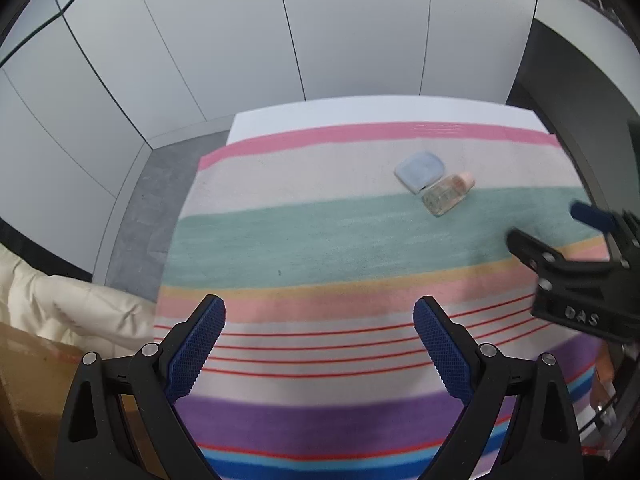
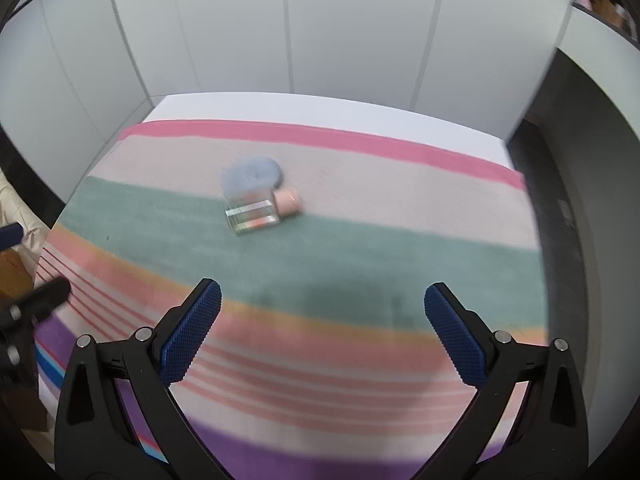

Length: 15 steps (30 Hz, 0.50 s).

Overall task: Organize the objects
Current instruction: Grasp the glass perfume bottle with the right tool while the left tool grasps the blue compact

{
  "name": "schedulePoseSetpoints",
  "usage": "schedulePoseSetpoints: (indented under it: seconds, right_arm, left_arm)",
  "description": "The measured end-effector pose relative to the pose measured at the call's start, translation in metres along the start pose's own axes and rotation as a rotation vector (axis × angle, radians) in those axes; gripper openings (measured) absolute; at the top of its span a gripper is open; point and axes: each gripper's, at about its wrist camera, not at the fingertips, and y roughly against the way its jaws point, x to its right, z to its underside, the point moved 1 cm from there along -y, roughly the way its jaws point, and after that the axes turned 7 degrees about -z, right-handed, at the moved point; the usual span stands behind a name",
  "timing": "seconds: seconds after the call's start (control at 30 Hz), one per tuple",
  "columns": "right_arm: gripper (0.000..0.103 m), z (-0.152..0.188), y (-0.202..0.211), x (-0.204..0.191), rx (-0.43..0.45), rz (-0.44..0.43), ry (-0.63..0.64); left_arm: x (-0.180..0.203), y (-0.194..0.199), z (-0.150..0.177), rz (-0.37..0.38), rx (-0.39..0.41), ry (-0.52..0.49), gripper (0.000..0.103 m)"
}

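A clear glass bottle with a peach cap lies on its side on the striped cloth, touching a pale blue rounded case just behind it. In the right wrist view the bottle and the blue case sit blurred ahead on the cloth. My left gripper hangs open over the near stripes, nothing between its blue pads. My right gripper is open too, short of the bottle. The right gripper shows at the right edge of the left wrist view.
White cabinet panels stand behind the table. A cream quilt and a brown cardboard box lie to the left. A dark gap runs along the table's right side. The left gripper's finger shows at the left edge.
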Motion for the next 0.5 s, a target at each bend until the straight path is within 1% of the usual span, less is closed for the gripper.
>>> schedulePoseSetpoints:
  seconds: [0.1, 0.2, 0.23, 0.27, 0.3, 0.33, 0.4, 0.5]
  right_arm:
    - [0.103, -0.011, -0.024, -0.01, 0.031, -0.029, 0.046]
    - [0.103, -0.023, -0.05, -0.021, 0.031, -0.043, 0.101]
    - [0.095, -0.026, -0.057, -0.024, 0.03, -0.037, 0.118]
    - [0.071, -0.028, -0.064, -0.027, 0.027, -0.043, 0.15]
    - [0.064, -0.029, -0.072, -0.03, 0.012, -0.047, 0.168]
    - [0.063, -0.03, -0.077, -0.029, 0.0, -0.048, 0.171]
    - [0.062, -0.029, -0.077, -0.023, 0.025, -0.053, 0.166]
    - [0.062, -0.025, -0.069, 0.001, 0.049, -0.042, 0.123]
  left_arm:
    - [0.003, -0.016, -0.002, 0.004, -0.02, 0.015, 0.096]
    - [0.006, -0.028, -0.005, 0.026, -0.037, 0.04, 0.096]
    - [0.008, -0.031, -0.008, 0.031, -0.037, 0.047, 0.096]
    - [0.01, -0.034, -0.01, 0.036, -0.034, 0.053, 0.096]
    - [0.012, -0.036, -0.013, 0.041, -0.031, 0.057, 0.096]
    - [0.016, -0.039, -0.017, 0.046, -0.028, 0.061, 0.096]
    - [0.022, -0.042, -0.022, 0.061, -0.026, 0.066, 0.096]
    - [0.036, -0.051, -0.034, 0.088, -0.023, 0.081, 0.096]
